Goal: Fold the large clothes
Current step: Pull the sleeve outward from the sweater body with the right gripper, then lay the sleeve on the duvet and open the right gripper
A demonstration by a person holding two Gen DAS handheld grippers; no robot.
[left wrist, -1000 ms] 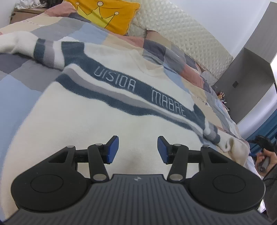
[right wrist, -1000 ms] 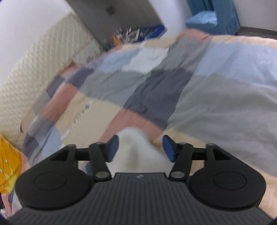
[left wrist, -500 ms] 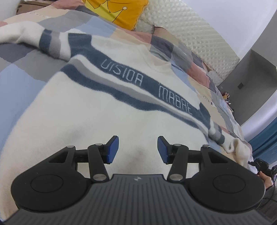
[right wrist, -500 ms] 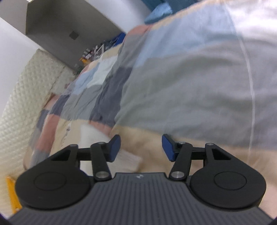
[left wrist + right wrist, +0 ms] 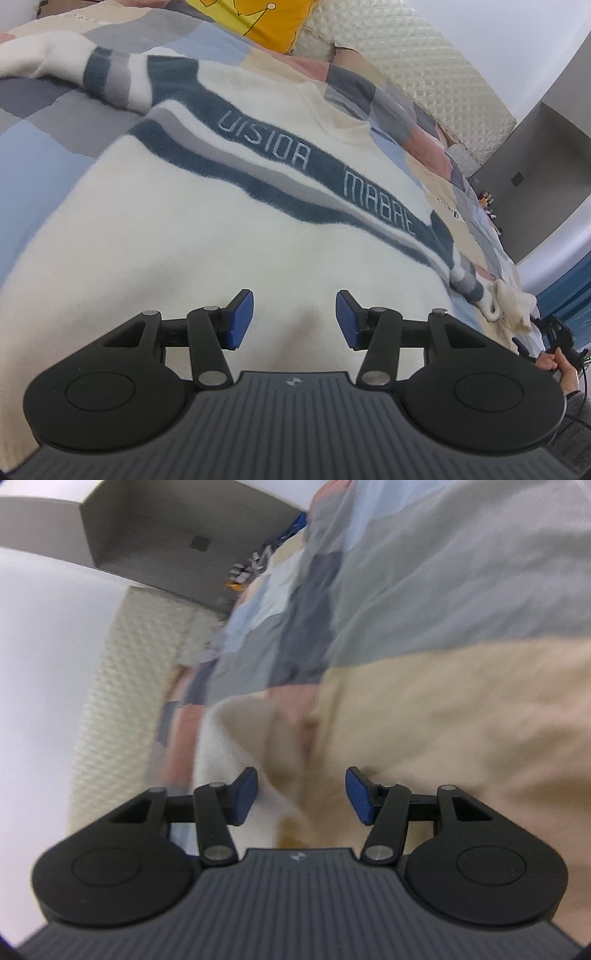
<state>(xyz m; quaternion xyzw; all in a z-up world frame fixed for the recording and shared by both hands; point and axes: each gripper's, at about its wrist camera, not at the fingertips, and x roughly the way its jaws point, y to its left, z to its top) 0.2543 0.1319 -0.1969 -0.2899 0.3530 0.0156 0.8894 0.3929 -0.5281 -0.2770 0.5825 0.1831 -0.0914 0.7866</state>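
The bed (image 5: 44, 147) carries a patchwork quilt (image 5: 461, 590) in blue, grey, beige and pink blocks. In the left wrist view a quilted cream headboard (image 5: 424, 70) runs from 12 toward 2 o'clock, and a grey cabinet (image 5: 532, 170) stands at 3 o'clock.

The cream sweater (image 5: 207, 236) lies spread flat on the quilt and fills the centre of the left wrist view. A dark blue and grey band with lettering crosses its chest from 10 toward 3 o'clock. One sleeve extends to 10 o'clock. The other sleeve runs to 3 o'clock, and its cuff (image 5: 513, 306) lies crumpled near the bed edge. A yellow pillow (image 5: 266, 18) with a crown outline sits at 12 o'clock, beyond the sweater collar.

The left gripper (image 5: 294, 319) hovers over the lower body of the sweater. Its fingers stand about half open, with only sweater fabric visible behind the gap and nothing gripped.

The right gripper (image 5: 301, 795) appears in a blurred view. Its fingers stand about half open. A cream fold of the sweater (image 5: 236, 746) rises at 9 o'clock of the gap and reaches the left finger; the blue pads (image 5: 357, 797) do not press on it.

A hand (image 5: 563, 373) holding a dark handle shows at 4 o'clock in the left wrist view.
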